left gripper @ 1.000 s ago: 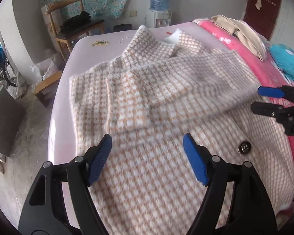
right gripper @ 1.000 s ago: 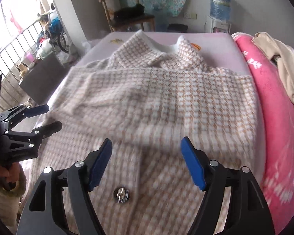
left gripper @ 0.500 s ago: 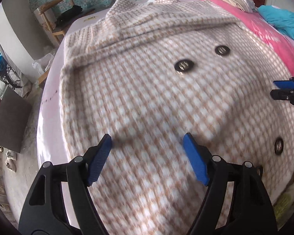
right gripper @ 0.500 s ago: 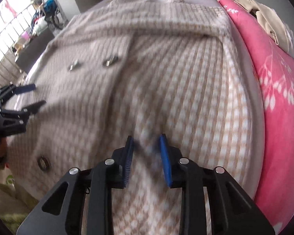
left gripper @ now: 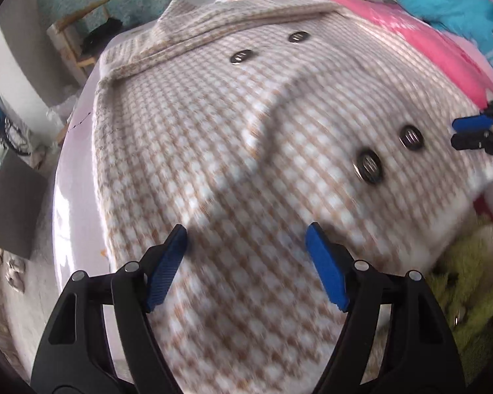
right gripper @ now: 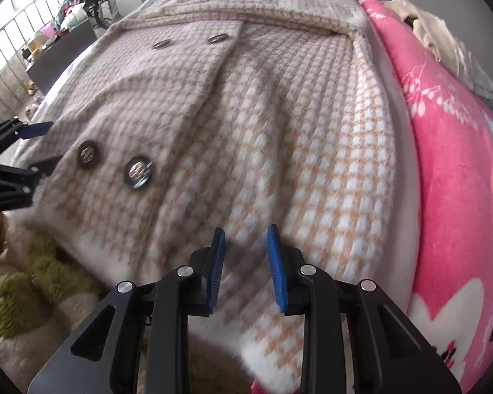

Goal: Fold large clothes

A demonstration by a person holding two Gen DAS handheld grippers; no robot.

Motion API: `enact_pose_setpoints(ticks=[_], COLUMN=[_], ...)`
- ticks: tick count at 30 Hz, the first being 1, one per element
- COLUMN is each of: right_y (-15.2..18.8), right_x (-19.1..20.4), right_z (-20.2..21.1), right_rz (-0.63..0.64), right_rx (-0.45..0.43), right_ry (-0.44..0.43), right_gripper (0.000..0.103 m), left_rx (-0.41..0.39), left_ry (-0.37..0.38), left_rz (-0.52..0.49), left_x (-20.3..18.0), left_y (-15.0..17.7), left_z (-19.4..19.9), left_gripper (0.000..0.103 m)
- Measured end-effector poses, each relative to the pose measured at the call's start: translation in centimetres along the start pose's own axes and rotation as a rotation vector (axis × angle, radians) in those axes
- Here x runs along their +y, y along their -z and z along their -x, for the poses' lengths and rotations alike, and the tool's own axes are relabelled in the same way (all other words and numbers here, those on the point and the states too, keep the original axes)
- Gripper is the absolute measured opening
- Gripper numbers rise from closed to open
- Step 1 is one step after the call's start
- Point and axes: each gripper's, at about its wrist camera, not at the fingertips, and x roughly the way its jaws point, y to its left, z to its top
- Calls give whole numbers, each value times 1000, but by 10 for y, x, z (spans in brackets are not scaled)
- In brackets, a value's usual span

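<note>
Both grippers have dropped from the collar end toward the hem over the last second, and the right one has narrowed its fingers. From the left wrist, the left gripper (left gripper: 246, 252) hovers with fingers spread wide over the houndstooth coat (left gripper: 233, 124), which lies flat on the bed (left gripper: 72, 177), sleeves already folded across the chest near the collar; the body still seems to need folding up from the hem. Four dark metal-faced buttons show (two near the collar, two nearer the hem). From the right wrist, the right gripper (right gripper: 246, 256) has its fingers drawn close over a fuzzy beige-and-white hem ridge, though motion blur hides whether they pinch it. Alongside lies a pink blanket (right gripper: 457, 170).
</note>
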Motion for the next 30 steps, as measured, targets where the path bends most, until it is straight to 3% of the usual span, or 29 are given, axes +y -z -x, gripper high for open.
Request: enact_pose_setpoints(ticks=[4, 8, 11, 13, 20, 26, 30], right_y=[6, 3, 0, 4, -1, -24, -36], right_x=[18, 42, 51, 50, 46, 29, 15], right_z=[15, 21, 1, -15, 9, 19, 15], right_rz=[42, 81, 97, 85, 68, -34, -99], right_rx=[-44, -119, -61, -3, -75, -181, -201], right_ry=[-12, -114, -110, -106, -110, -138, -137], right_gripper=[28, 42, 44, 48, 71, 75, 75], left_rx=[5, -12, -23, -12, 18, 31, 22], left_ry=[28, 65, 74, 77, 100, 102, 106], left_rz=[-16, 31, 54, 69, 115, 138, 162], left_x=[-10, -9, -8, -6, 0, 0, 2], left_y=[12, 14, 12, 9, 2, 0, -1], left_z=[11, 18, 18, 14, 6, 4, 7], left_gripper=[71, 71, 72, 72, 72, 72, 72])
